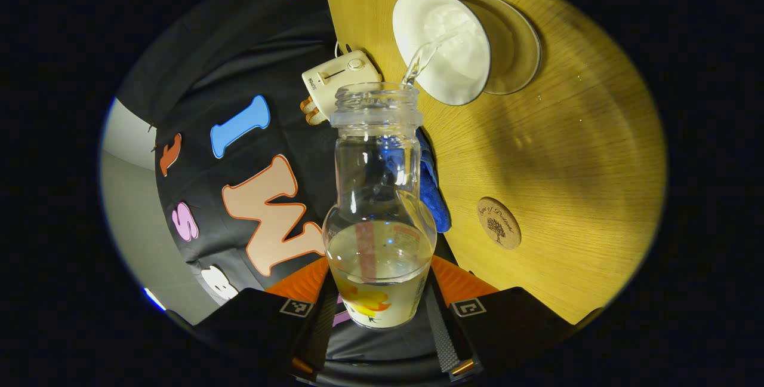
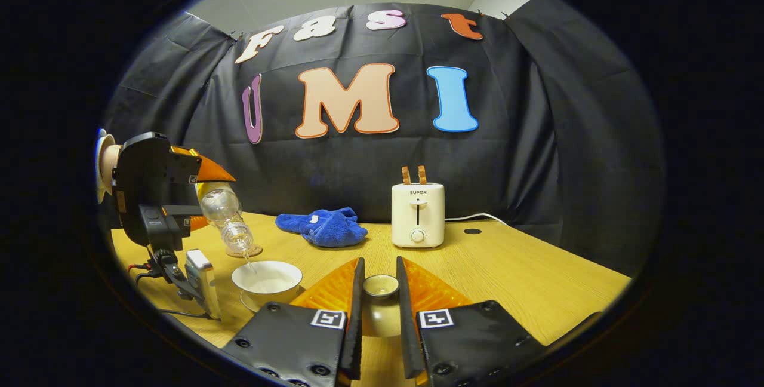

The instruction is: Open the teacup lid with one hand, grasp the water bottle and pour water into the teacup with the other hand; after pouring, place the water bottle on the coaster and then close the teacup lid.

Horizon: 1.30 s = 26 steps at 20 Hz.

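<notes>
My left gripper [image 1: 379,309] is shut on a clear water bottle [image 1: 379,208], tipped so its open mouth points at the white teacup [image 1: 444,46]. A thin stream of water runs from the mouth into the cup, which sits on a glass saucer [image 1: 516,40]. The round wooden coaster [image 1: 499,223] lies bare on the table near the bottle. In the right gripper view, my right gripper [image 2: 380,309] is shut on the teacup lid [image 2: 381,286], held above the table to the right of the teacup [image 2: 267,278]. There the left gripper [image 2: 161,196] tilts the bottle [image 2: 227,220] over the cup.
A cream toaster [image 2: 418,215] with two slices stands at the back of the wooden table [image 2: 537,279]. A blue cloth [image 2: 325,227] lies left of it. A cable and a small device [image 2: 200,282] hang under the left gripper near the table's left edge.
</notes>
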Tool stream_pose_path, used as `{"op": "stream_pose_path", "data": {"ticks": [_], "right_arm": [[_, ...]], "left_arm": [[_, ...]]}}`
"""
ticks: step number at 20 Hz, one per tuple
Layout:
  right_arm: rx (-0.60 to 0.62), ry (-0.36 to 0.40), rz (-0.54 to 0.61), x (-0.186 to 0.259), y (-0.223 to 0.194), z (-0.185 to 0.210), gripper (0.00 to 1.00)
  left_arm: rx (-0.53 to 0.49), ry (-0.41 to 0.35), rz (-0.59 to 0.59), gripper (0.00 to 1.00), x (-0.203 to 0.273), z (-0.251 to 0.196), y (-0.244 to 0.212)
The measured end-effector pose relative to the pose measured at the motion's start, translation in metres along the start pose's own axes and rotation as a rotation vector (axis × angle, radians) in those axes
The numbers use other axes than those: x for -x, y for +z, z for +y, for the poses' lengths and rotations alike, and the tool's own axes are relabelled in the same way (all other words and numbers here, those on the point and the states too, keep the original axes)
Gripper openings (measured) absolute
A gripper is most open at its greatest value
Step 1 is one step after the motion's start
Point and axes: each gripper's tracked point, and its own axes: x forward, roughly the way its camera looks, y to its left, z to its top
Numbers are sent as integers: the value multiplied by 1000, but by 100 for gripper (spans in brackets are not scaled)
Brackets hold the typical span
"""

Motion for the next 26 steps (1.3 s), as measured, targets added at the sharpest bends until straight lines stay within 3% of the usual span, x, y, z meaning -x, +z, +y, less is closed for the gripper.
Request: {"op": "stream_pose_path", "data": {"ticks": [8, 13, 20, 24, 26], "right_arm": [[0, 0, 0, 1, 0, 0, 30], [0, -3, 0, 1, 0, 0, 30], [1, -2, 1, 1, 0, 0, 30], [1, -3, 2, -1, 0, 0, 30], [1, -3, 2, -1, 0, 0, 30]], "left_arm": [[-45, 17, -3, 68, -3, 10, 3], [71, 4, -19, 68, -3, 2, 4], [543, -138, -30, 68, -1, -37, 5], [748, -147, 11, 68, -7, -49, -9], [936, -166, 30, 68, -15, -63, -16]]}}
